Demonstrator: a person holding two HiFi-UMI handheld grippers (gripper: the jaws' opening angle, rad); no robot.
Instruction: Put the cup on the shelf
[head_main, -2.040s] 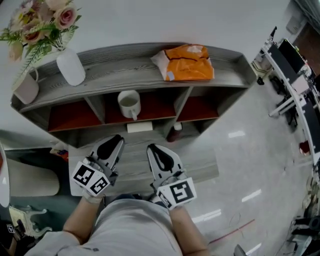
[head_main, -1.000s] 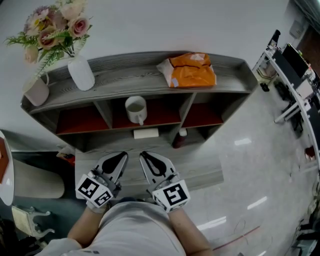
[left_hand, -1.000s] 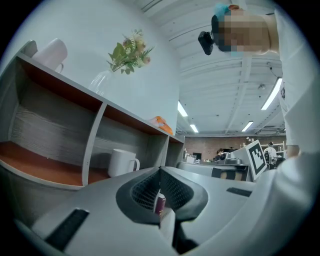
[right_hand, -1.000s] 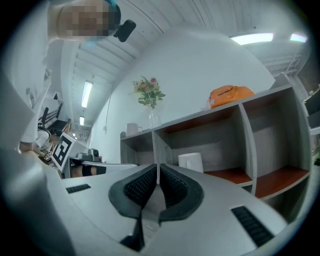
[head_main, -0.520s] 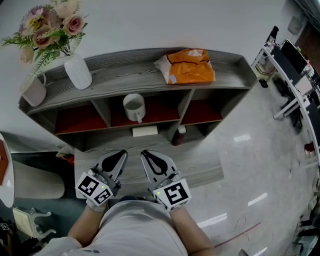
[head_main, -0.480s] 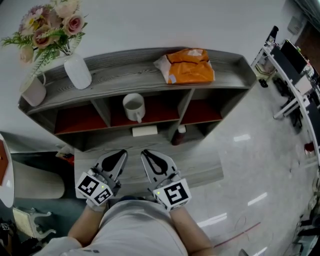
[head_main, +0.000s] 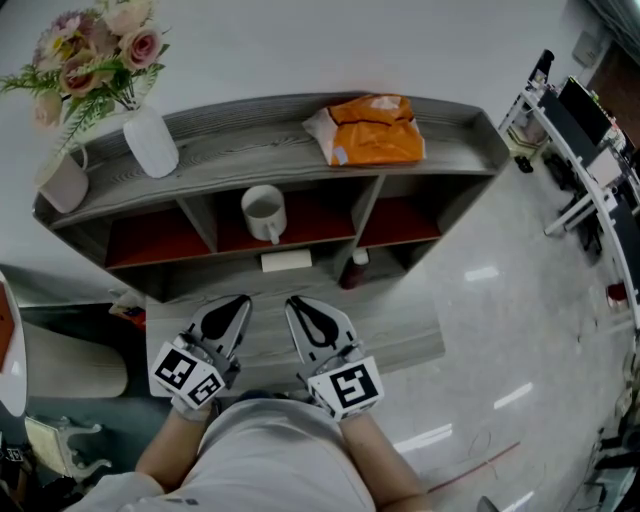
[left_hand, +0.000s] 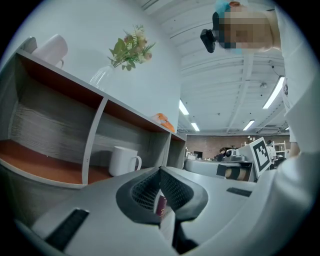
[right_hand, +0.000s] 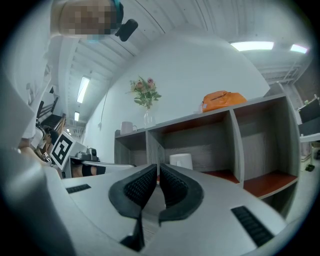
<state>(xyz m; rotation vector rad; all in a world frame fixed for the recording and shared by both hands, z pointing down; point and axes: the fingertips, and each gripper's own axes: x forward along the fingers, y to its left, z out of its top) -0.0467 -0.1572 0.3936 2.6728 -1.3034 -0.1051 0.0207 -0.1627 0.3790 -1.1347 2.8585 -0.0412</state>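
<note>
Left gripper (head_main: 241, 300) & right gripper (head_main: 293, 300) both pressed together, empty, low before shelf (head_main: 250, 150) — cup (head_main: 262, 211) upright in mid compartment.

Matt grey wood-grain shelf (head_main: 250, 150) – smooth glossy white cup (head_main: 262, 212), polished pale floor (head_main: 500, 300), crinkly orange plastic bag (head_main: 375, 130)

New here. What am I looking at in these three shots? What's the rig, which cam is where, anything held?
No robot: a person holds a two-jaw tool in each hand. One picture comes from a head camera looking down; the other two from cameras riding on each tool, looking along its jaws. The left tool and right tool are both shut and empty, side by side before a grey shelf. A white cup stands in its middle compartment. On top: an orange bag, a vase of flowers, another mug.
</note>
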